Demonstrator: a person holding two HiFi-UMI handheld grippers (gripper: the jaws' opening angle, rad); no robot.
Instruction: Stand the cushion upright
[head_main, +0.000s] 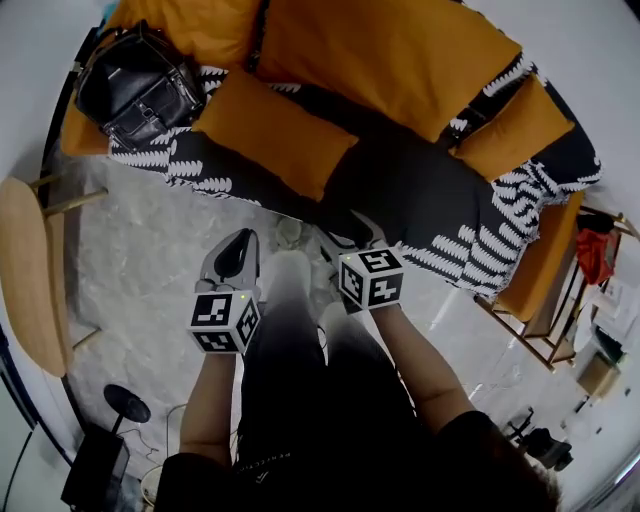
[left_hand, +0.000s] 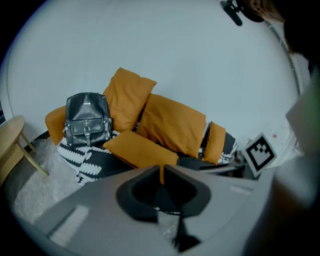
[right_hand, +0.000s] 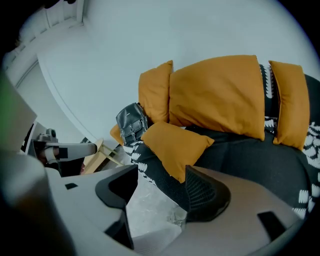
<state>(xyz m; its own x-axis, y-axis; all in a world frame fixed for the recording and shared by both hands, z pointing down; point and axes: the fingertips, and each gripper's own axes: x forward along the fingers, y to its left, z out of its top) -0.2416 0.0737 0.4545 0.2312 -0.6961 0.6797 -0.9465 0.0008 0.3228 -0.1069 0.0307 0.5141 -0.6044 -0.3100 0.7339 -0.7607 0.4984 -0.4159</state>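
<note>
An orange cushion lies flat on the dark sofa seat, in front of the upright orange back cushions. It also shows in the left gripper view and the right gripper view. Both grippers hang over the pale floor in front of the sofa, short of the cushion and touching nothing. My left gripper is shut with only a thin slit between its jaws. My right gripper is open, with only floor and sofa edge visible between its jaws.
A black leather bag stands on the sofa's left end, beside the flat cushion. A smaller orange cushion leans at the right end. A black-and-white patterned throw covers the seat. A round wooden side table stands to the left.
</note>
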